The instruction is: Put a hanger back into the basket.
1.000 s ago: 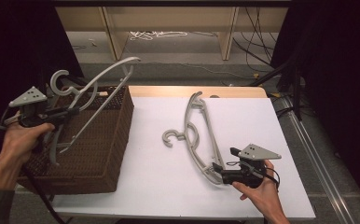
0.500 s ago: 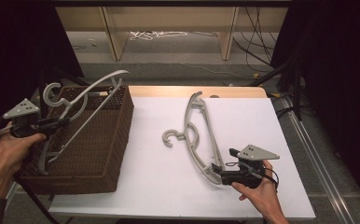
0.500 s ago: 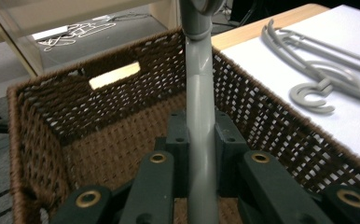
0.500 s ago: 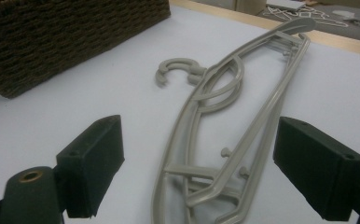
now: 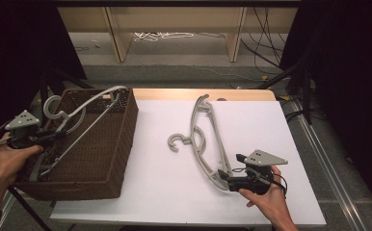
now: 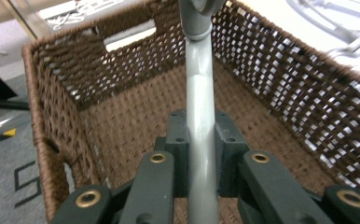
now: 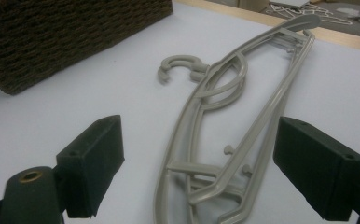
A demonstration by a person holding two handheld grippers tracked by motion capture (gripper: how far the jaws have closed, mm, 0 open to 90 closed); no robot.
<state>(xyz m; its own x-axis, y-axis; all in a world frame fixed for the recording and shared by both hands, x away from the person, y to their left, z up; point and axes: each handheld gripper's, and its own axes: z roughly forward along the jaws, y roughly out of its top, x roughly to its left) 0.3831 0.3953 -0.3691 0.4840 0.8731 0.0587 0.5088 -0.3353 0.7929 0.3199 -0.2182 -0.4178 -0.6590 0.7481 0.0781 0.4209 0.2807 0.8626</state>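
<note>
From the high view, our left gripper [image 5: 54, 136] clamps one arm of a grey hanger [image 5: 85, 111] that now sits lower than it did a second ago: then the hanger stood clear above the brown wicker basket [image 5: 121, 144], now its lower end dips inside the walls while the hook [image 5: 51, 107] and the far arm rest across the rim ahead of the tool. Our hand has come down and toward the basket's near-left corner. We judge the hanger is partway in and nearly ready to be let go. Our right gripper [image 5: 228, 180] has kept its place at the near end of the second hanger [image 5: 204, 139], which lies flat on the white table [image 5: 280, 125], unmoved.

In the left gripper view, the jaws press on the hanger's grey bar [image 6: 200, 140], which runs straight ahead from between the pads [image 6: 178, 144]. Below and beyond the tool lies the basket's woven floor [image 6: 136, 112], with walls on both sides, so the tool hangs over the interior.

In the right gripper view, the jaws stand wide apart, and the second hanger's [image 7: 229, 112] near end lies between them without touching either pad [image 7: 96, 154]. Its hook [image 7: 178, 65] points away to the tool's left; the basket's outer wall [image 7: 66, 32] sits farther ahead on that side. We judge this pickup waits on closing.
</note>
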